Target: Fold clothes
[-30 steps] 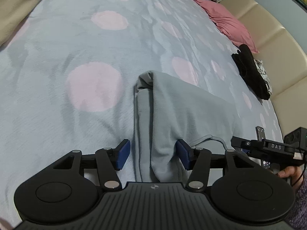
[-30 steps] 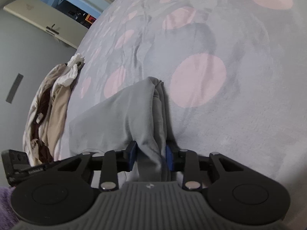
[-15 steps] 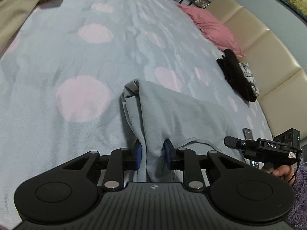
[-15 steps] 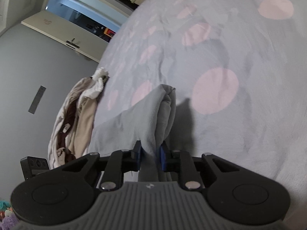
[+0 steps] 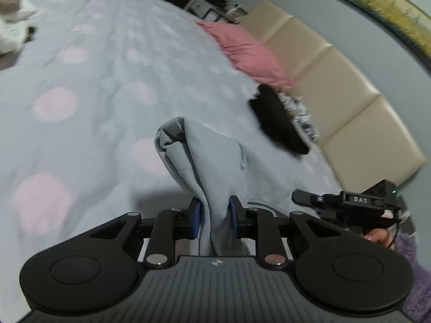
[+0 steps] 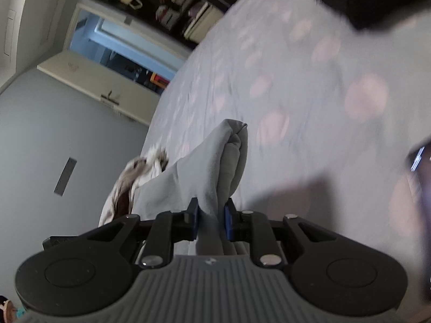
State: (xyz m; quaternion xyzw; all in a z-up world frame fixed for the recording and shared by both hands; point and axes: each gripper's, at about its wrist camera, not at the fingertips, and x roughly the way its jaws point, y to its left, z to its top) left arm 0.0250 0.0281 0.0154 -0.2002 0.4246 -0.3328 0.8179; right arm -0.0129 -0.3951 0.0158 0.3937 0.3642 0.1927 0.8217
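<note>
Bedspread (image 5: 80, 86), pale blue with pink dots, fills both views. Grey garment (image 5: 212, 156) hangs bunched above it, centre frame, its far end trailing toward 12 o'clock. Left gripper (image 5: 214, 220) pinches one edge between blue pads; right gripper (image 6: 211, 222) pinches the other, likely so the cloth can be carried over in a fold. Black clothing (image 5: 277, 123) lies at 2 o'clock, pink pillow (image 5: 247, 53) beyond.
</note>
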